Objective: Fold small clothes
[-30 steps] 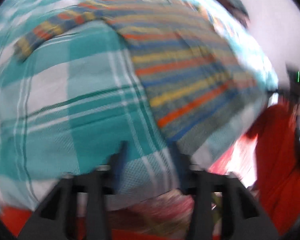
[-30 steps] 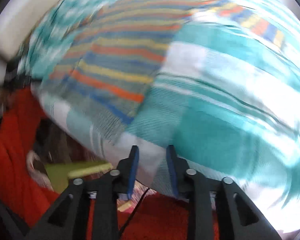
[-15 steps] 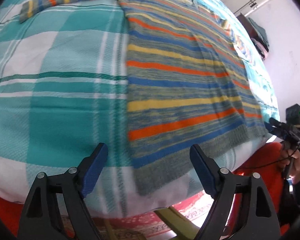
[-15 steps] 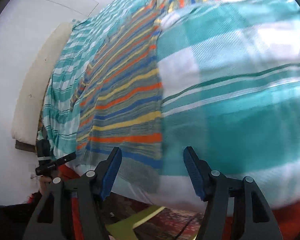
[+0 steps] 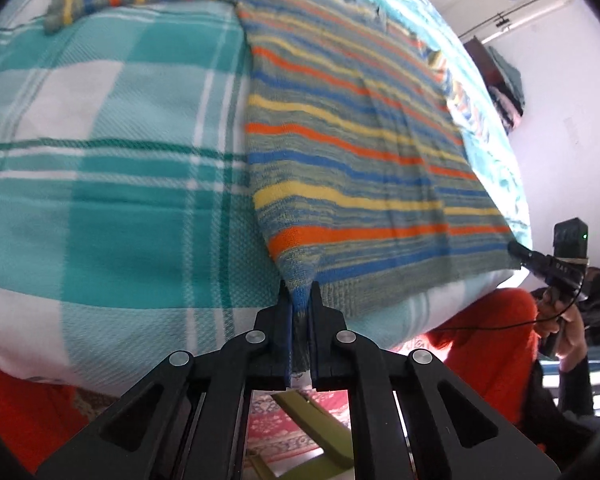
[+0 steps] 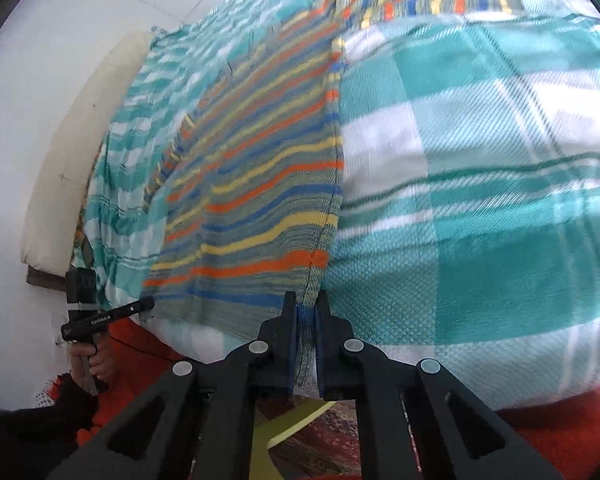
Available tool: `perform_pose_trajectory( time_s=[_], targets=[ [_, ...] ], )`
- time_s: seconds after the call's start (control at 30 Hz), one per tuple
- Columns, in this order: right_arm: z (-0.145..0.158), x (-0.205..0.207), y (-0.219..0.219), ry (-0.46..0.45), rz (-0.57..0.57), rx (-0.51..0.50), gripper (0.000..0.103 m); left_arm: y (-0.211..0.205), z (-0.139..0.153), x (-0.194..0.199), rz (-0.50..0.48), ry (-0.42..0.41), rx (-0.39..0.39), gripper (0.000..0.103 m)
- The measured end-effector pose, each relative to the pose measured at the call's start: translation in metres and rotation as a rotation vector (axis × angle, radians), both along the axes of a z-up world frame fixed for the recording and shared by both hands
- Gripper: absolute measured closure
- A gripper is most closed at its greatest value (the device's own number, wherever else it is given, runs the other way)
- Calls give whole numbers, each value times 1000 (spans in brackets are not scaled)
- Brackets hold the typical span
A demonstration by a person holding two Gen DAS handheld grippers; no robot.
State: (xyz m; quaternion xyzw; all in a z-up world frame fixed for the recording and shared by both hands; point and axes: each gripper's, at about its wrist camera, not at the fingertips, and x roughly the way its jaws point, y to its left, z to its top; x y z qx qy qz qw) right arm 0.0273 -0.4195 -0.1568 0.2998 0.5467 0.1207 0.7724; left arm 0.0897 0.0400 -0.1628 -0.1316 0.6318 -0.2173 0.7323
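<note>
Both jaws just snapped closed: our left gripper (image 5: pixel 299 300) and right gripper (image 6: pixel 306 312) each pinch a hem corner of the striped sweater (image 5: pixel 352 120), spread flat ahead on the checked blanket (image 5: pixel 100 160), ready for lifting the hem into a fold.

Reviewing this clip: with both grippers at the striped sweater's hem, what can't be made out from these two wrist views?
- Left wrist view: the far sleeve of the striped knit sweater is cut short by the curve of the teal checked blanket.
- Left wrist view: the sweater corner inside the left gripper is covered by its fingers.
- Right wrist view: motion blur smears the neckline; the right gripper covers its corner.
</note>
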Motion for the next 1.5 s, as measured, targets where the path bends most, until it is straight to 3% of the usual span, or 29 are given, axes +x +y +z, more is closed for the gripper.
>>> perform_pose_trajectory(
  time_s=[0.13, 0.23, 0.37, 0.5, 0.6, 0.67, 0.73, 0.83, 0.87, 0.9, 0.93, 0.97, 1.0, 1.17, 1.5],
  targets=[
    [13, 1, -4, -1, 1, 8, 96, 7, 7, 4, 7, 34, -9, 99],
    [12, 3, -4, 26, 21, -28, 96, 5, -3, 5, 3, 51, 40, 99],
    [-12, 1, -3, 96, 18, -79, 96, -2, -41, 2, 17, 101, 107, 99],
    [-31, -3, -4, 108, -15, -68, 95, 0, -41, -1, 58, 71, 83, 95],
    [-28, -5, -7, 87, -40, -48, 84, 4, -36, -4, 67, 50, 65, 82],
    [-27, -5, -8, 79, -41, -28, 68, 5, -34, -7, 73, 41, 40, 70],
    [-25, -6, -7, 77, -40, -20, 60, 4, -33, -11, 73, 31, 31, 61],
    [-23, -5, 4, 79, 0, -39, 55, -8, -32, -12, 34, 4, 89, 62],
    [-23, -4, 9, 81, 24, -53, 55, -14, -31, -11, 24, 0, 102, 63],
    [-23, -3, 13, 83, 43, -69, 57, -18, -31, -11, 10, -1, 119, 71],
    [-22, -2, 16, 86, 62, -91, 71, -21, -31, -11, 1, 2, 128, 95],
    [-22, -2, 18, 94, 74, -115, 91, -22, -31, -11, -9, 11, 137, 97],
    [-22, -3, 20, 104, 78, -133, 95, -22, -29, -13, -4, 2, 148, 98],
    [-26, -9, 10, 134, 34, -153, 96, -16, -25, -15, 22, -28, 226, 99],
    [-31, -9, 14, 145, 31, -184, 97, -20, -26, -20, -3, -51, 297, 99]
  ],
)
